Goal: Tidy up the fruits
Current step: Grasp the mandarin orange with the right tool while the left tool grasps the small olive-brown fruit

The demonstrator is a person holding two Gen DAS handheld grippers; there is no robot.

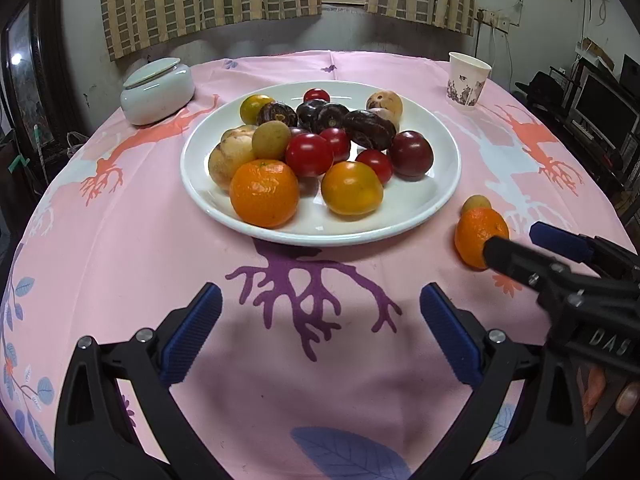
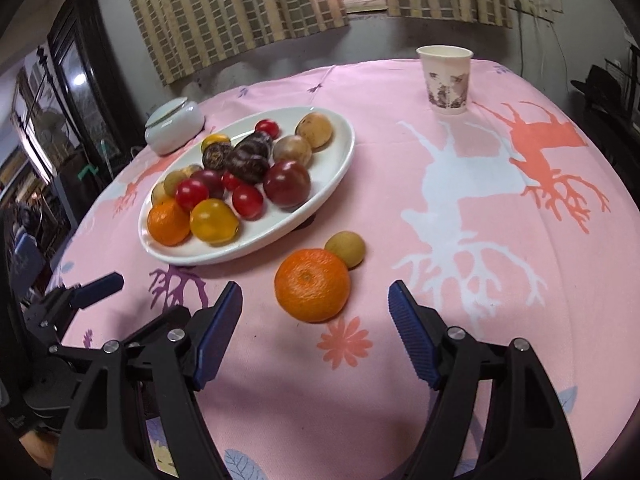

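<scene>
Right wrist view: the right gripper (image 2: 314, 336) hovers with jaws wide apart, empty, just short of a round orange tangerine (image 2: 312, 285) on the pink printed tablecloth (image 2: 460, 320), beside the white oval plate (image 2: 248, 254) of fruit. A small tan fruit (image 2: 346, 249) touches the tangerine. The left gripper (image 1: 320, 334) is likewise spread, holding nothing.

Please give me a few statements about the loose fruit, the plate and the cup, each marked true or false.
1. An orange lies on the tablecloth, off the plate. True.
2. A small tan fruit touches that orange. True.
3. The right tool is clamped on the orange. False: its jaws stand open, short of it.
4. The paper cup lies tipped over. False: it stands upright.
5. The left tool holds a tomato. False: it is open and empty.
</scene>
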